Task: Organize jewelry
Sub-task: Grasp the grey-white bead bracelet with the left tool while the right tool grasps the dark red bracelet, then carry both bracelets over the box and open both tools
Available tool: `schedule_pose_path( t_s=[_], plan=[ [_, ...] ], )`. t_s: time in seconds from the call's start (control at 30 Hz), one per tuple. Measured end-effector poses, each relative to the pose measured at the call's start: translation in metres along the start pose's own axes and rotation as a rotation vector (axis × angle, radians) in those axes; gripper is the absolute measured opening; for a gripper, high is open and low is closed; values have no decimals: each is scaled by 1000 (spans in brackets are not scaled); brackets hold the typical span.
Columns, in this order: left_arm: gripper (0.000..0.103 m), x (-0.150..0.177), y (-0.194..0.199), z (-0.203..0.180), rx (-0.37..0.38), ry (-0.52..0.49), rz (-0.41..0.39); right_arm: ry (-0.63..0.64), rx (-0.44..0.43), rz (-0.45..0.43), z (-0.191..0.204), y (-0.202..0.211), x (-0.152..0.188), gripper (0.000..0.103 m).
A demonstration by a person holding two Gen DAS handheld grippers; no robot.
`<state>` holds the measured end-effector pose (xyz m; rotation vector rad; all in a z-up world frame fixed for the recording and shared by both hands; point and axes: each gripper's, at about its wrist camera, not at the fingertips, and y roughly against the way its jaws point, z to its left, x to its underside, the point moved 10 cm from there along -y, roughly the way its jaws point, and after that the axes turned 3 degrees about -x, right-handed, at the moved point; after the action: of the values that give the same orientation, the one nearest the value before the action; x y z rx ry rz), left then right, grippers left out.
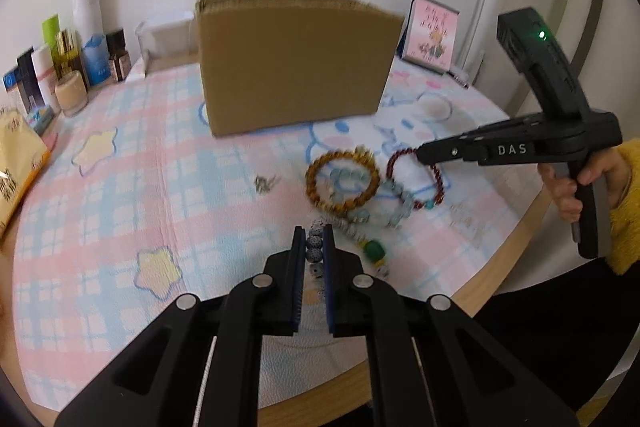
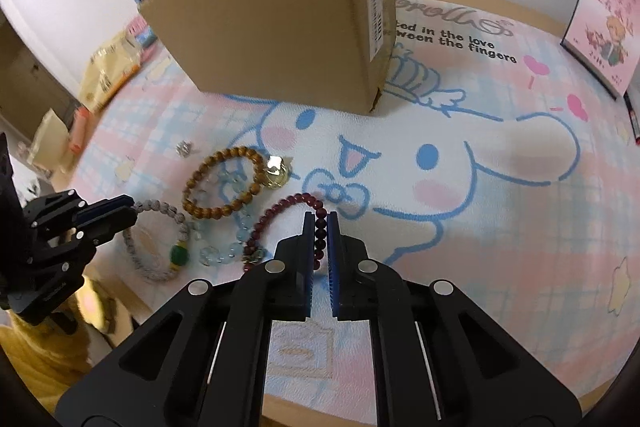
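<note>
Pickup step: left tongs [image 1: 314, 243] clamped on grey bracelet [image 2: 154, 239], right tongs [image 2: 320, 227] on red bracelet [image 2: 280, 223]; next, lift toward box [image 2: 280, 11] ahead.

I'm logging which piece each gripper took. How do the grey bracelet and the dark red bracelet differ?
The grey bracelet has pale speckled beads plus a big green bead; the dark red bracelet has smaller glossy maroon beads. The left gripper is shut on the grey one, the right gripper on the red. Both are beaded loops lying on the mat.
</note>
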<state>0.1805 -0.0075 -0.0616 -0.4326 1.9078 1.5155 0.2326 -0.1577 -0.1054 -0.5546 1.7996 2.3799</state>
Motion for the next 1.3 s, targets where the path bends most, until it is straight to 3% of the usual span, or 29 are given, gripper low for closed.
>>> schedule_pose_path(
  t_s=[0.27, 0.43, 0.73, 0.83, 1.07, 1.3],
  plan=[
    [8, -25, 24, -9, 44, -31, -66, 18, -98, -126, 21, 49, -23, 6],
    [8, -45, 44, -11, 45, -56, -128, 84, -85, -222, 33, 80, -37, 6],
    [8, -89, 69, -7, 46, -81, -242, 65, -128, -361, 39, 135, -66, 6],
    [8, -106, 70, -8, 75, -80, -263, 81, -75, -418, 38, 147, -78, 6],
    [8, -146, 65, -7, 74, -122, -253, 93, -48, -422, 37, 150, -109, 6],
    [8, -188, 57, -16, 118, -157, -229, 44, -112, -404, 41, 142, -149, 6]
  ],
)
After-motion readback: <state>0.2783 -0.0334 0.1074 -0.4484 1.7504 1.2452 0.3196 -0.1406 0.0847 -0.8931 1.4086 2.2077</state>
